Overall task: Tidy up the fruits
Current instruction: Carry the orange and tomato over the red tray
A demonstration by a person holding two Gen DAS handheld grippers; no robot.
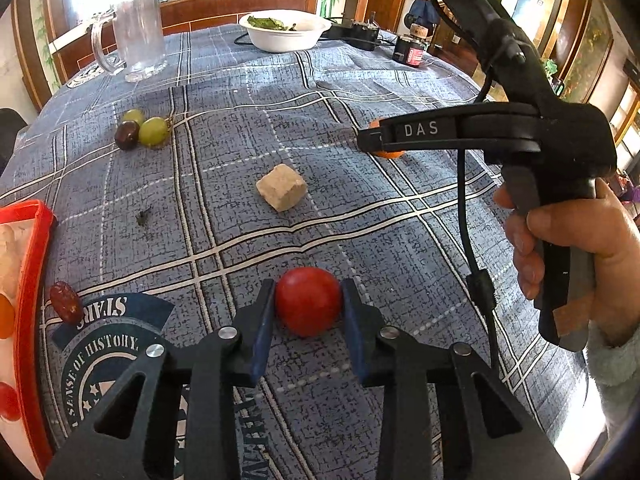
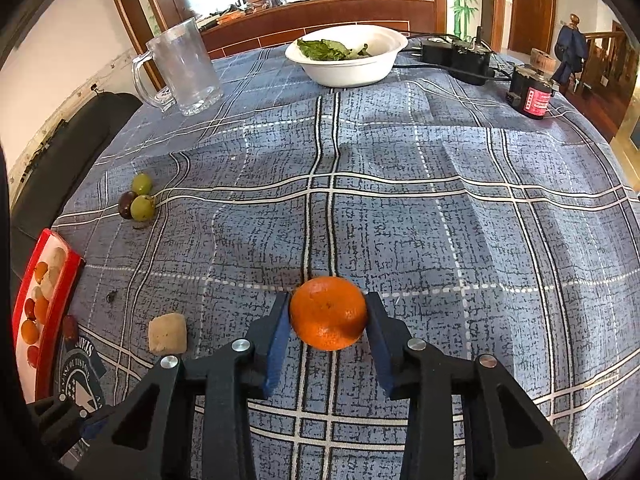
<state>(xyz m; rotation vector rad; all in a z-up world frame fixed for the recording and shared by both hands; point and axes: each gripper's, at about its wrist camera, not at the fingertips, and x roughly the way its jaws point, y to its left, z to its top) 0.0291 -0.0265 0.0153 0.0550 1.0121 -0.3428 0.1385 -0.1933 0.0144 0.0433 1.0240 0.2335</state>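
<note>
My left gripper (image 1: 308,292) is shut on a red cherry tomato (image 1: 308,304) that rests on the blue checked tablecloth (image 1: 360,240). Both blue pads press its sides. My right gripper (image 2: 328,304) is shut on a small orange (image 2: 328,314), also low over the cloth. In the left wrist view the right gripper (image 1: 370,140) reaches in from the right, held by a hand (image 1: 580,248), and the orange (image 1: 387,155) peeks out beneath its fingers. A red-rimmed tray (image 1: 34,280) (image 2: 60,292) holding several small fruits lies at the left table edge.
Three grapes (image 1: 142,130) (image 2: 138,202) sit at the left, a beige cube (image 1: 282,187) (image 2: 168,332) in the middle, a red date (image 1: 66,302) by the tray. At the back stand a glass mug (image 2: 184,68), a white bowl (image 2: 348,70) with leaves, and a black jar (image 2: 532,98).
</note>
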